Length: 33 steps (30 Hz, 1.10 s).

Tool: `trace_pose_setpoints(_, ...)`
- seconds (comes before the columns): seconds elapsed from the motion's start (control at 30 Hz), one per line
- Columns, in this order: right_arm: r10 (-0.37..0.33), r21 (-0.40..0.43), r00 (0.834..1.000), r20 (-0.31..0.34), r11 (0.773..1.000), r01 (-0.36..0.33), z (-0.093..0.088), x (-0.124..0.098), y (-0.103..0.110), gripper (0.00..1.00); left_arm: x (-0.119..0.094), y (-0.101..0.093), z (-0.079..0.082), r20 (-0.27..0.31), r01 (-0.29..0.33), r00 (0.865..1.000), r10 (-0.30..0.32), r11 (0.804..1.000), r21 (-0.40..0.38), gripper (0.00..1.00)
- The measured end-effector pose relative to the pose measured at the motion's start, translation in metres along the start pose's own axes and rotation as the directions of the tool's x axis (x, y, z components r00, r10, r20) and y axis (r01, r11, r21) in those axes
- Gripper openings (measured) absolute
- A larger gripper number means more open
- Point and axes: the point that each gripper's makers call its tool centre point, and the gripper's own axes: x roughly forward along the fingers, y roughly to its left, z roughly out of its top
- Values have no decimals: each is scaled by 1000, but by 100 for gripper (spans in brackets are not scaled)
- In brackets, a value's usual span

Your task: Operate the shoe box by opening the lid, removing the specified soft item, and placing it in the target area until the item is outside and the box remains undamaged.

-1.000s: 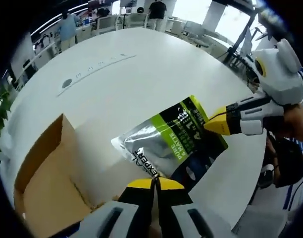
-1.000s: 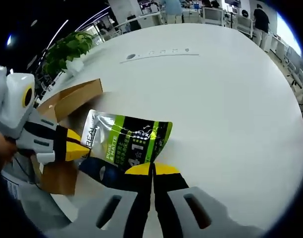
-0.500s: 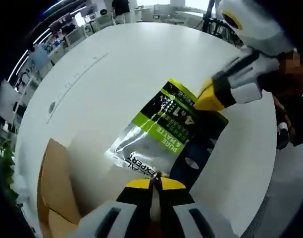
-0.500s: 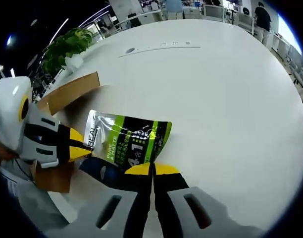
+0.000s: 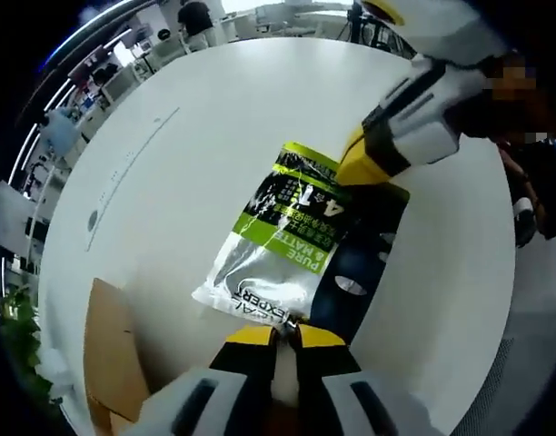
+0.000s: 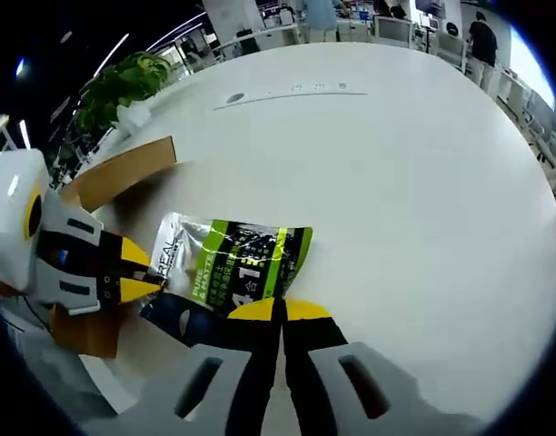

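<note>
Pouch out of the box, carried between both grippers over the white table (image 6: 423, 182).

The open cardboard shoe box (image 6: 124, 173) sits at the table's near-left edge, behind the load and clear of its path. The green-and-silver soft pouch (image 5: 292, 241) hangs just above the tabletop, stretched flat, probably so it stays level for setting down. The left gripper (image 5: 276, 338) is clenched on one end, the right gripper (image 6: 280, 313) on the opposite end.
</note>
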Motion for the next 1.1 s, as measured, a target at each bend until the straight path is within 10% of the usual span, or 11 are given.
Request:
trace_pose_setpoints(0.5, -39, -34, 998, 40, 999, 40, 4, -4, -1, 3, -26, -4, 4, 43, -32, 999, 28, 996, 84, 19)
trace_pose_setpoints(1.1, -80, -93, 992, 102, 992, 89, 12, -44, 9, 11, -80, -8, 13, 246, 43, 969, -18, 994, -100, 27)
